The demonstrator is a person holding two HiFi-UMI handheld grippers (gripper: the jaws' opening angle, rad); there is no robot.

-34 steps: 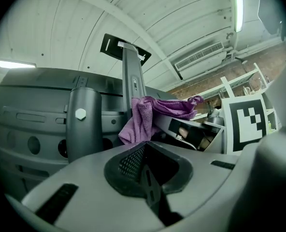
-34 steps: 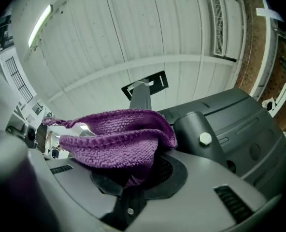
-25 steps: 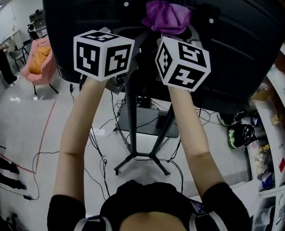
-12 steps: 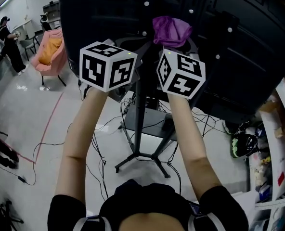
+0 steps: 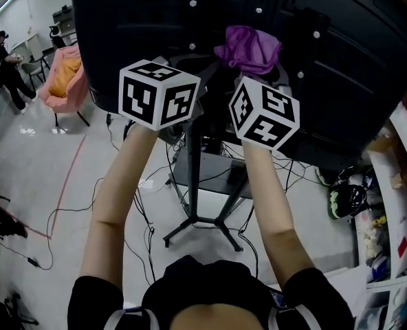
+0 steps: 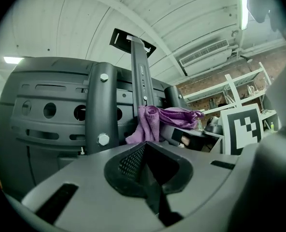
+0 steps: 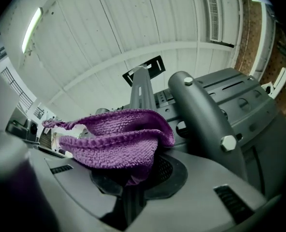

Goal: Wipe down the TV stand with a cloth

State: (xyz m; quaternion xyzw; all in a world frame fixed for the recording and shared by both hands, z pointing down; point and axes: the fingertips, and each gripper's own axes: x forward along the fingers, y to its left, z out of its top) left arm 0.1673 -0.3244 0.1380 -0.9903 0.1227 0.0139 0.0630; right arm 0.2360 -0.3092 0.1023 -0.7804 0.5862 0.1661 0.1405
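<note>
The right tongs are seen closed on a purple knitted cloth, a fold of which is pinched between the jaws while the rest is bunched over the top of them. The cloth is held high, up at the slotted upright of the dark grey metal TV stand, just beside one of the rounded bracket arms bolted to the black back of the television. Whether the cloth is pressed against the upright cannot be told from these views.

The left tongs are seen with the jaws brought fully together and nothing gripped between them. They are raised beside the right tongs and pointed at the same bracket; in the left gripper view the cloth is seen ahead of them, hanging against the upright, apart from the left jaws.

In the head view both forearms are stretched upward, with the two marker cubes side by side below the cloth. The stand's splayed feet are seen on the pale floor under them, among black cables. A pink chair is seen well off to the left.
</note>
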